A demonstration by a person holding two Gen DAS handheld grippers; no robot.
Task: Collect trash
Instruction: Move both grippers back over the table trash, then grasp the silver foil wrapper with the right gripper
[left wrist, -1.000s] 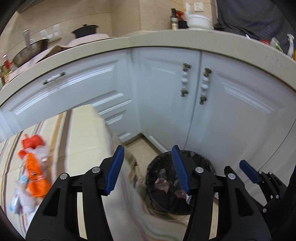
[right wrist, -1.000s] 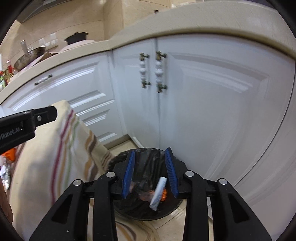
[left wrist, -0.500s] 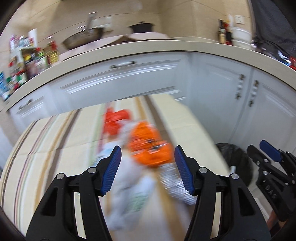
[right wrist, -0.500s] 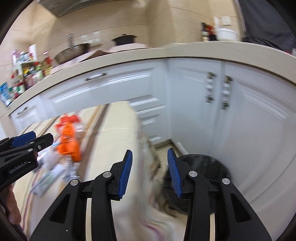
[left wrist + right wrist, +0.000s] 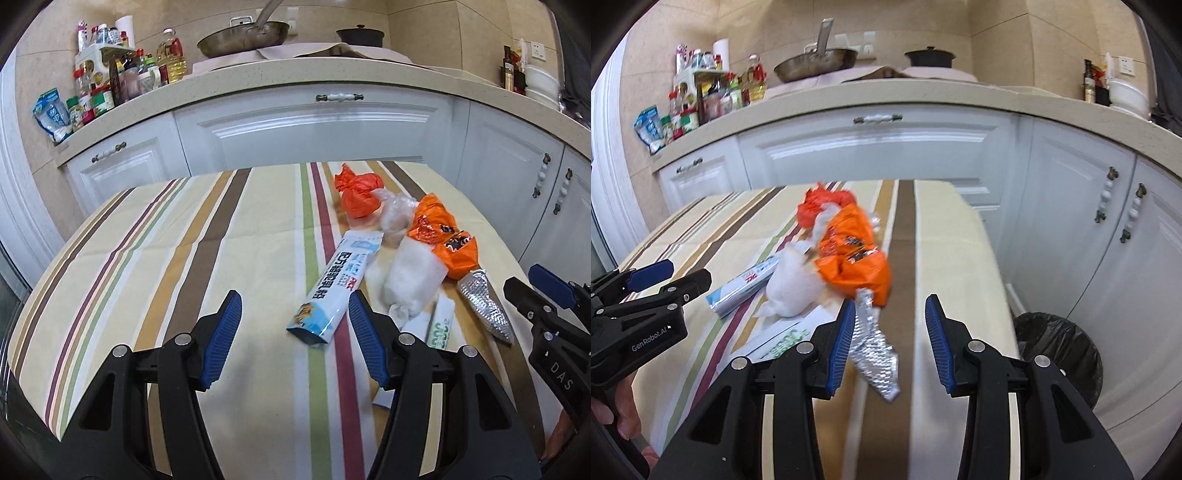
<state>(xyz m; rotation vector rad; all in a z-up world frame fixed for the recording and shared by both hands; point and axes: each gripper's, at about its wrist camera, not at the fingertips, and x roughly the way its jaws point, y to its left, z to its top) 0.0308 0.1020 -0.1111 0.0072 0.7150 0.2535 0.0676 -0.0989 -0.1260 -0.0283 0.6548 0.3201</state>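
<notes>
The trash lies in a loose heap on the right part of the striped tablecloth (image 5: 155, 258): a red-orange bag (image 5: 356, 192) farthest back, a clear crumpled bag (image 5: 397, 218), an orange printed bag (image 5: 443, 240), a white wad (image 5: 413, 280), a blue-and-white packet (image 5: 338, 288) and a silver foil wrapper (image 5: 485, 306) nearest the table edge. The left gripper (image 5: 293, 338) hangs open and empty above the cloth, just short of the packet. The right gripper (image 5: 890, 345) is open too, holding nothing, the foil wrapper (image 5: 873, 345) lying below its left finger. A black-lined bin (image 5: 1060, 350) stands on the floor beside the table, by the white cabinets (image 5: 1071, 206)
</notes>
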